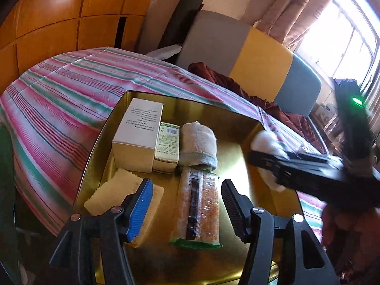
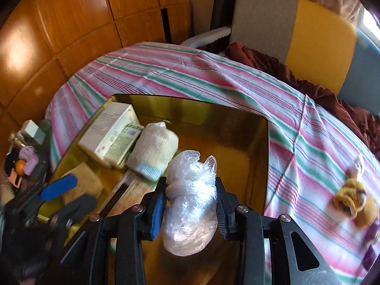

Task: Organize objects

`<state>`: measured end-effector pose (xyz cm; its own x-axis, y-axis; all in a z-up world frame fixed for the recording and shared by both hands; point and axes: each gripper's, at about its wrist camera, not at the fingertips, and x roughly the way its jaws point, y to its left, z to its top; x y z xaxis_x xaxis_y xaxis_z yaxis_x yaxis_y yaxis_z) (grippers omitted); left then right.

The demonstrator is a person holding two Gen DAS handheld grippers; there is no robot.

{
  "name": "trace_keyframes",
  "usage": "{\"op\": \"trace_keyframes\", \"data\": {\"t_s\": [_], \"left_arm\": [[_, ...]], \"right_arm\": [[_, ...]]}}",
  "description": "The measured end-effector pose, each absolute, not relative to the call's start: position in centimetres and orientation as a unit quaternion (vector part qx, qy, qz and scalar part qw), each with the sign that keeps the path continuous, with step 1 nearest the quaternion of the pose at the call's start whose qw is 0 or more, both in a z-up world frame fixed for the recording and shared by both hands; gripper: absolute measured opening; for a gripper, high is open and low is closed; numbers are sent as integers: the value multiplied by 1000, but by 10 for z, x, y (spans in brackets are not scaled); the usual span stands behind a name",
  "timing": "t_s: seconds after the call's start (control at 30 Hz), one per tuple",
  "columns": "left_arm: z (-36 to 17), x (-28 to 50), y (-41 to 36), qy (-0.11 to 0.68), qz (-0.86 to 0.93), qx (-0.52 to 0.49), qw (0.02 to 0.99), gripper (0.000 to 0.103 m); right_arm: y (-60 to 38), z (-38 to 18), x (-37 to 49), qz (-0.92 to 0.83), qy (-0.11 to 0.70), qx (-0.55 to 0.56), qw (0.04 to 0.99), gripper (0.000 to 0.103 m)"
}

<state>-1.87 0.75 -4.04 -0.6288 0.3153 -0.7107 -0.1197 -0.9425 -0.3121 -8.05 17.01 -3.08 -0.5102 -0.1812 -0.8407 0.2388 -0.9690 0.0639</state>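
Note:
A gold metal tin lies open on the striped cloth. Inside it are a white box, a green-labelled box, a rolled white sock, a long packet of orange beads and a beige sponge. My left gripper is open above the packet. My right gripper is shut on a clear plastic bag of cotton, held above the tin's right half.
A striped pink and green cloth covers the table. A yellow knitted toy lies on it at right. A chair with dark red cloth stands behind. Small clutter sits at far left.

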Motion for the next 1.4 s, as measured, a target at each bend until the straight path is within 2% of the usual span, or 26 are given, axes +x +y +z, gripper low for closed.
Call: {"op": "trace_keyframes", "data": {"t_s": [0.43, 0.5, 0.57, 0.73, 0.83, 1.4], "left_arm": [[-38, -21, 5, -137, 890, -417, 125, 61], [-39, -21, 5, -140, 889, -417, 124, 60], [-40, -20, 4, -141, 889, -418, 124, 60], [-40, -18, 2, -154, 889, -412, 127, 61], [-41, -17, 5, -152, 888, -413, 131, 61], [-41, -3, 27, -124, 889, -411, 157, 61]], "right_arm": [[153, -47, -146, -860, 30, 502, 81, 39], [151, -49, -148, -865, 34, 496, 72, 47], [153, -48, -148, -868, 27, 492, 64, 62], [165, -35, -137, -876, 3, 478, 65, 65], [173, -26, -125, -884, -10, 464, 66, 74], [207, -10, -63, -895, -26, 442, 49, 75]]}}
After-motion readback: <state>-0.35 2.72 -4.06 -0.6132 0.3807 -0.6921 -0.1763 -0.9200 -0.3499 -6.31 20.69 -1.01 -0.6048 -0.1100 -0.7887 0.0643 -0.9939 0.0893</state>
